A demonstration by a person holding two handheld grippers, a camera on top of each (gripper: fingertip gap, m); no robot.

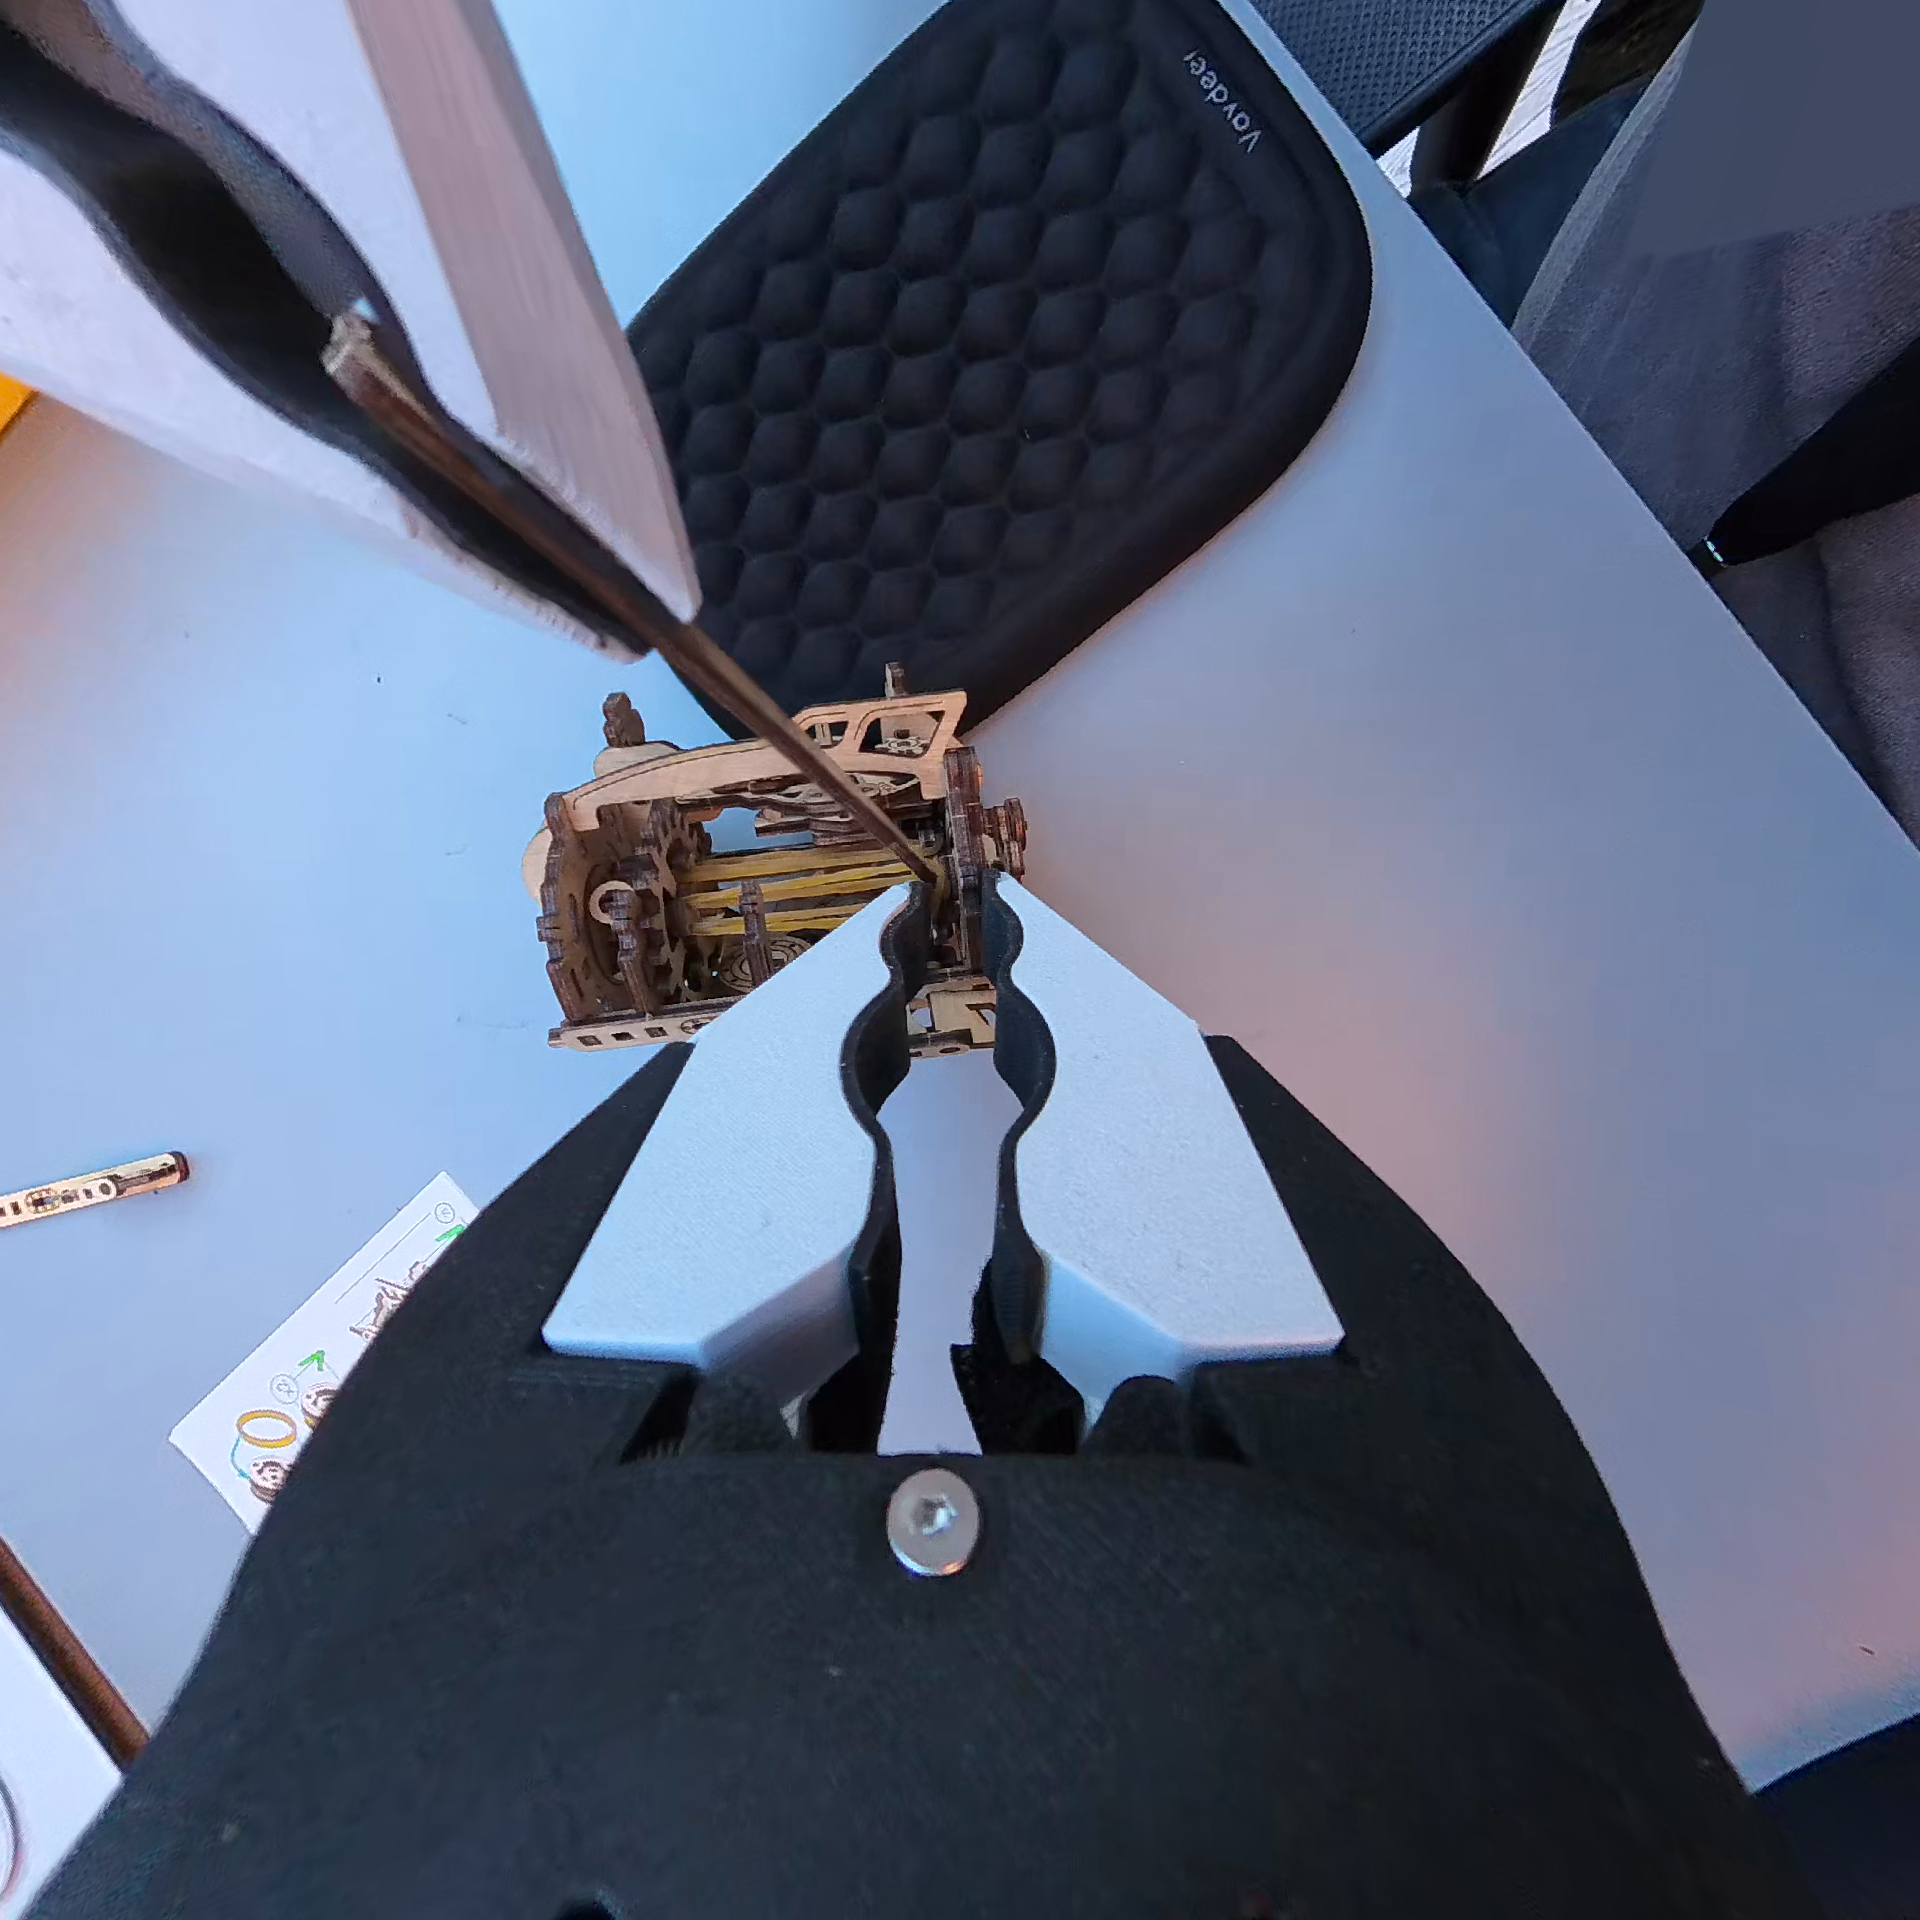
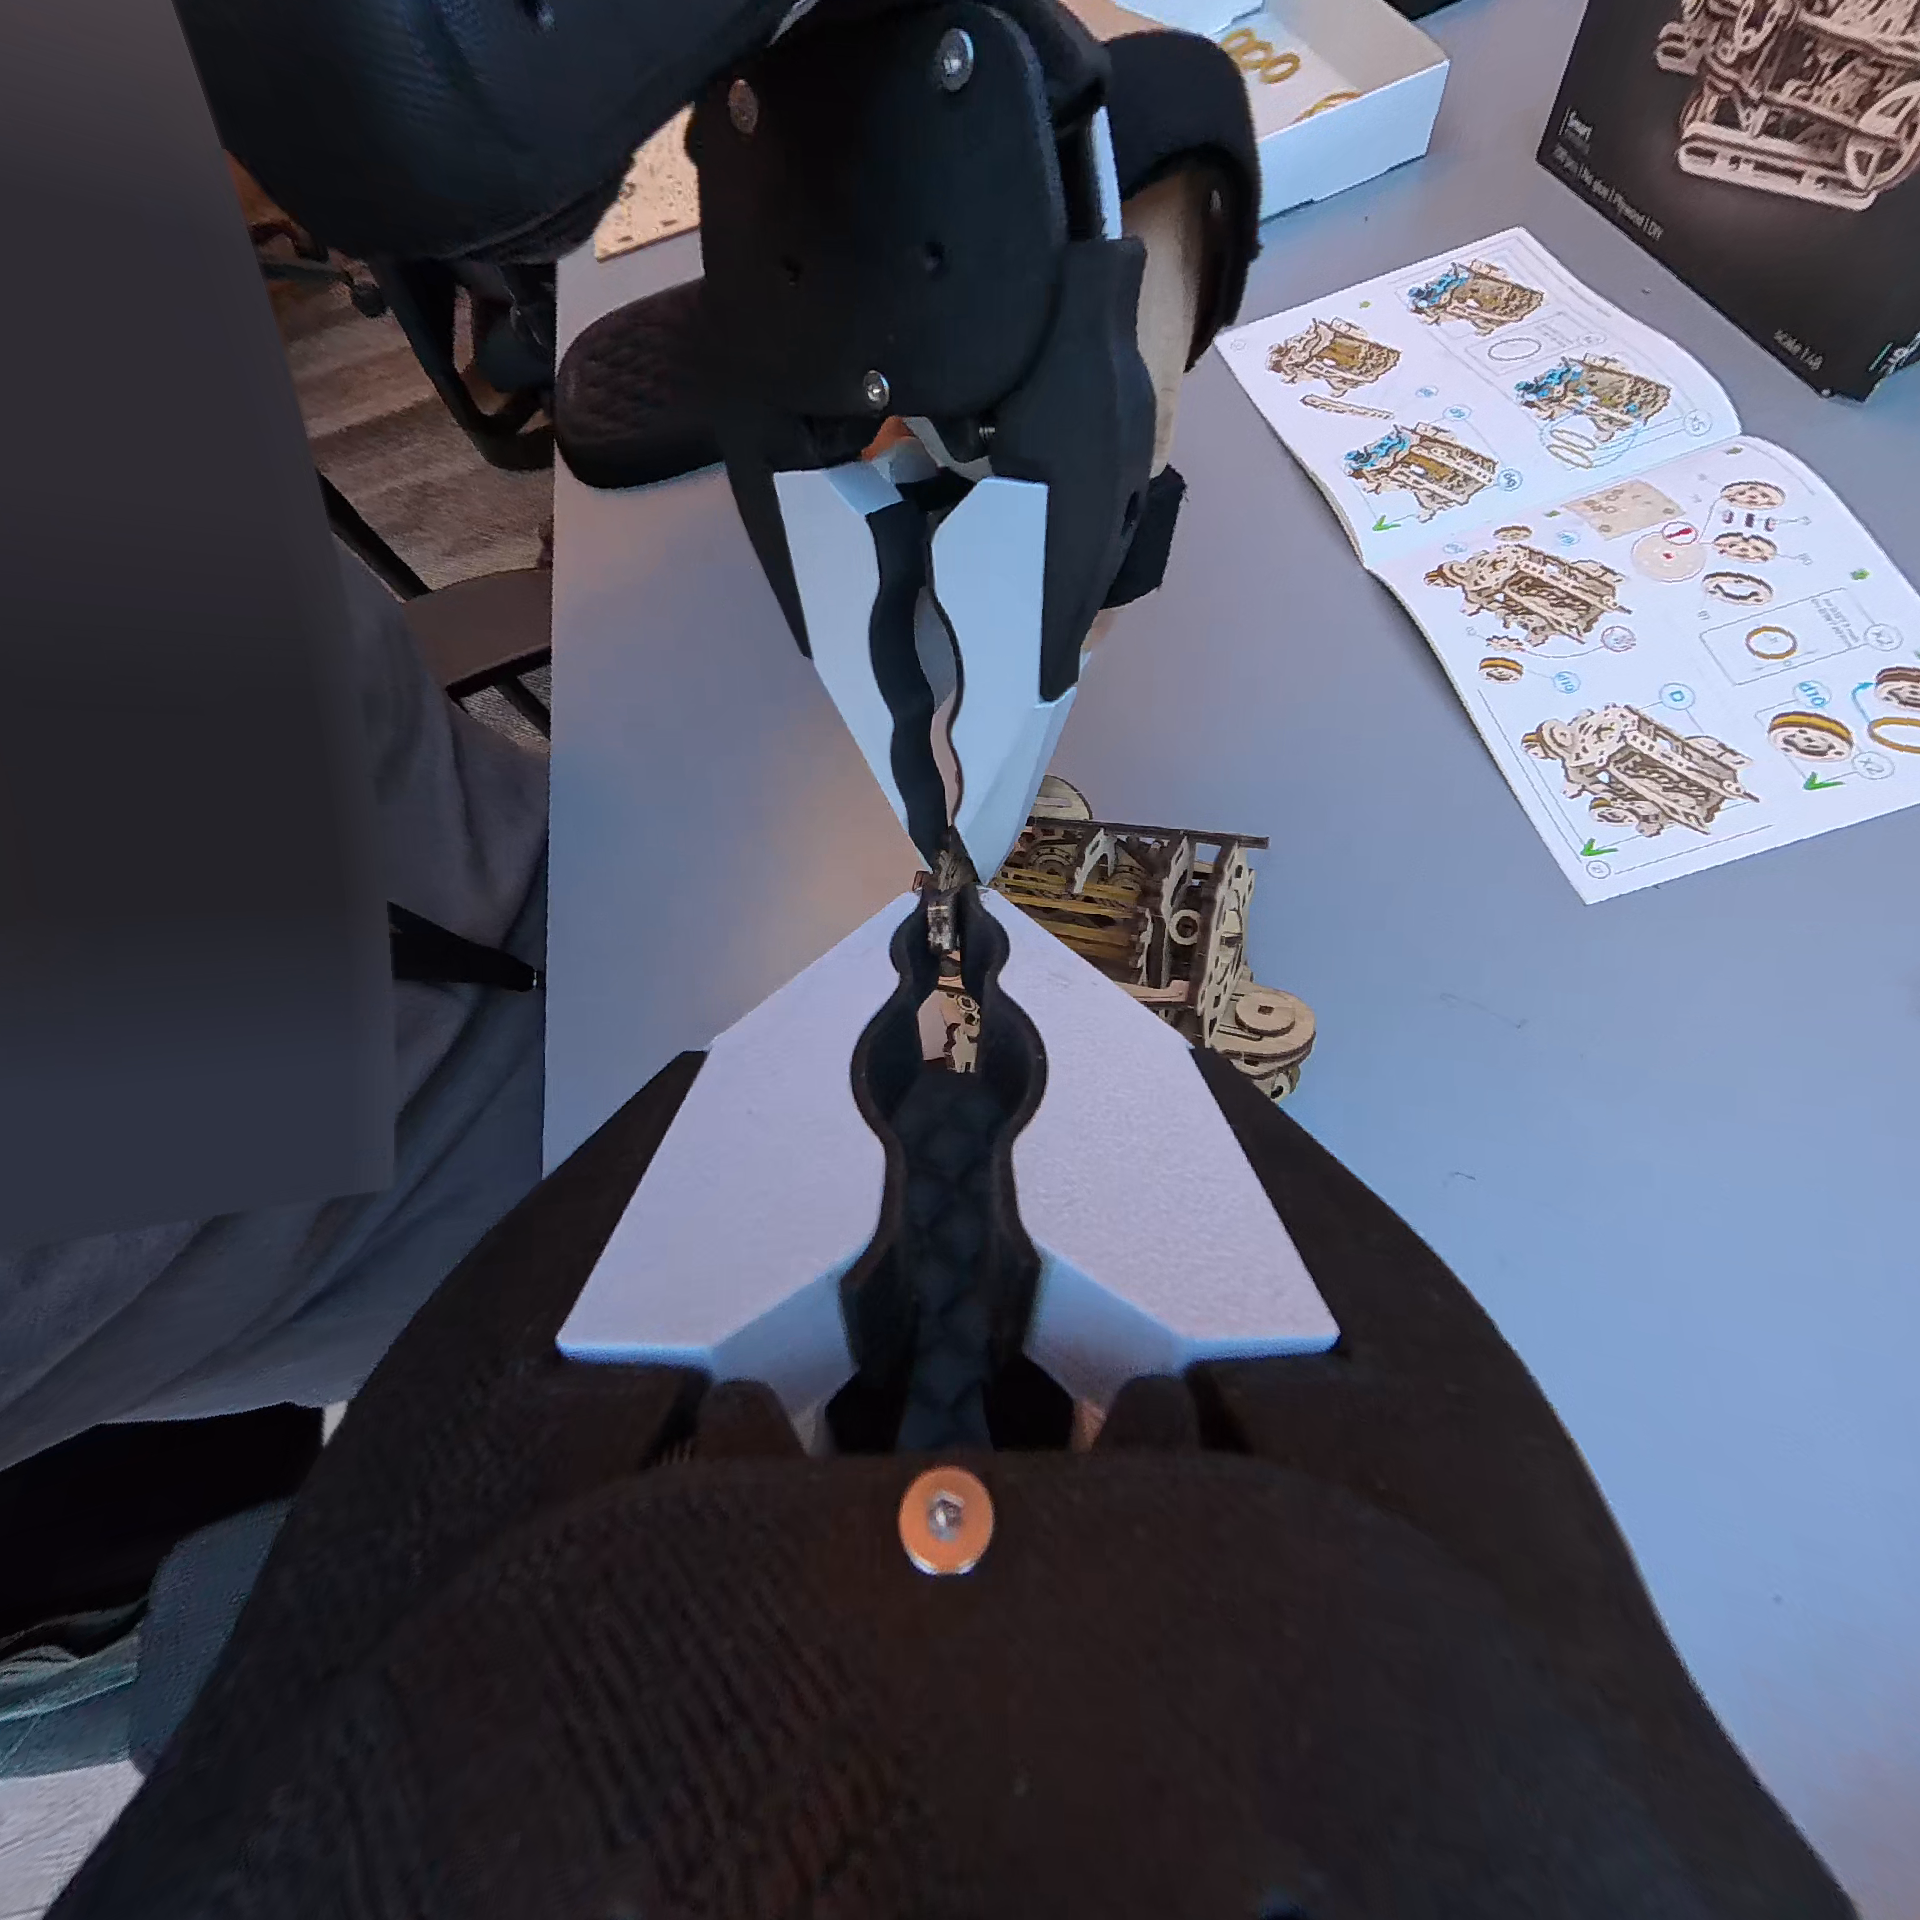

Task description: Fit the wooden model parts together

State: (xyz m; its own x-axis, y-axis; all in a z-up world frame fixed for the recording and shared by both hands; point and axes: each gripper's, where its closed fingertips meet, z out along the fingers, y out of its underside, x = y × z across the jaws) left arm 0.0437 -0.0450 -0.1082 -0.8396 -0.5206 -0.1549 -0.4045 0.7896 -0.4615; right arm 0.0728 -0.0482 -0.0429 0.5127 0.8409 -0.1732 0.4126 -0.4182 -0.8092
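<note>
Left claw [image 1: 948, 909], fingers nearly together, pinching the end plate of the wooden model [image 1: 769, 883], which rests on the grey tabletop [image 1: 1351, 1039]. Right claw [image 2: 943, 914], clamped tight on a thin wooden strip [image 1: 665, 644]; in the left wrist view the strip runs slantwise from between the right claw's pads down to the model's end, its tip just beside the left claw's fingertips, above the yellow rubber bands [image 1: 790, 894] stretched along the model's interior. In the right wrist view the two claws meet tip to tip over that end of the model, the model's body [image 2: 1153, 935] extending to the right behind them. Beyond the model in the left wrist view, a black quilted pad [image 1: 987, 364] lies flat on the tabletop; to the model's lower left, a loose slotted wooden bar [image 1: 94, 1195]. To the model's right in the right wrist view, an open instruction booklet [image 2: 1621, 582]; farther off, the dark kit box [image 2: 1745, 177] and a white tray [image 2: 1340, 94].
</note>
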